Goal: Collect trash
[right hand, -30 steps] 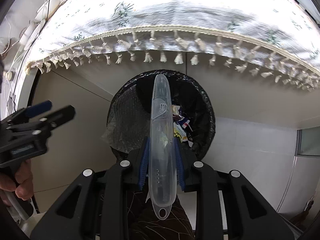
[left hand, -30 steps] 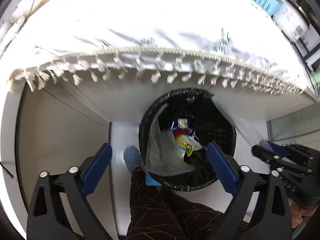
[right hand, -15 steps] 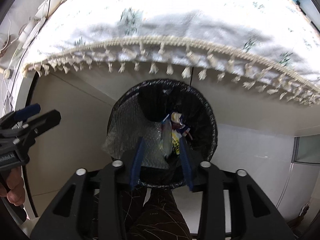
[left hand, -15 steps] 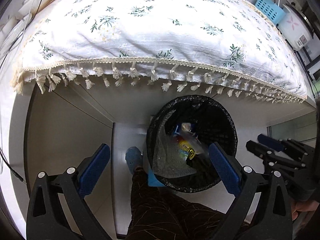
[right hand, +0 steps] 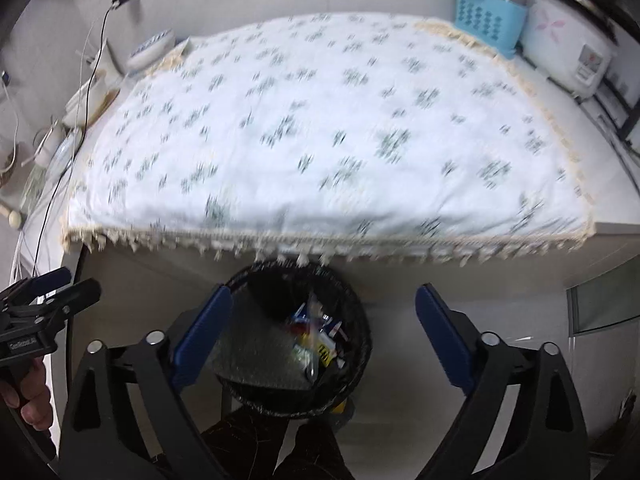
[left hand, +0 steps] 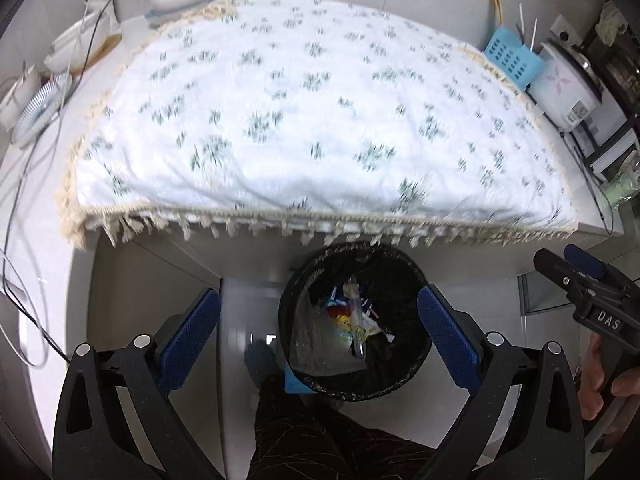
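- Left tool (left hand: 318, 336) hangs spread and empty over the bin (left hand: 416, 280); no risk of a drop there.
- Trash (left hand: 352, 320) lies inside the bin, below the table (left hand: 320, 120) edge.
- Right tool (right hand: 322, 336) has just been opening, now wide with nothing between; the tablecloth fringe (right hand: 280, 250) could snag either tool.

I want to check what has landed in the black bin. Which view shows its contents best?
The left wrist view: the black bin sits between the fingers, sharp, with wrappers and clear plastic inside. The right wrist view shows the same bin blurred, its left rim behind the left finger.
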### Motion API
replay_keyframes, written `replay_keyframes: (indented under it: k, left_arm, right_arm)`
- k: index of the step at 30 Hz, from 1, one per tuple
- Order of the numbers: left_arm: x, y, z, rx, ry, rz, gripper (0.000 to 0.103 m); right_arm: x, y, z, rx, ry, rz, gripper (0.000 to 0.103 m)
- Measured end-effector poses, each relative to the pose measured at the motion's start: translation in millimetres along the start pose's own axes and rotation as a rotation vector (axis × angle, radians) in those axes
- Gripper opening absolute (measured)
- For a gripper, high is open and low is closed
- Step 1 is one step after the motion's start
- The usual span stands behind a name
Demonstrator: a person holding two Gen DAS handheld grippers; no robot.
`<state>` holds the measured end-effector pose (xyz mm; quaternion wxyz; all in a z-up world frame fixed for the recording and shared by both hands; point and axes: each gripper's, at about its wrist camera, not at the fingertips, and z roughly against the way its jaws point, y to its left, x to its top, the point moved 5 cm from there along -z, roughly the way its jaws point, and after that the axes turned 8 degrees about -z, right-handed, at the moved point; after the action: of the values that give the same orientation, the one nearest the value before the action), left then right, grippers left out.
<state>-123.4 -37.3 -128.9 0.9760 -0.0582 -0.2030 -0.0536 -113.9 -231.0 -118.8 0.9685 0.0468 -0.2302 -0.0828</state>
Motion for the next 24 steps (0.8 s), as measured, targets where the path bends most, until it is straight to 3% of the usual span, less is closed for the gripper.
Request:
replay_keyframes:
  k: [7,12,24]
  left_arm:
    - [33.4,2.3,52.5,0.002,-0.068,-0.014,0.097]
    - [46.3,4.7,73.3,0.002,-0.106,-0.027,0.097]
    - [48.6,7.8,70.2,-0.010,-0.102,-0.050,0.097]
  right_arm:
    - [36.1,-5.3,55.2,-0.024,-0.110,-0.010,0.095]
    - [45.0,-4.2,75.8,-0.032,-0.133,-0.012,0.095]
    - [47.4,-7.6,80.9,-0.060,-0.126,-0.025,0.095]
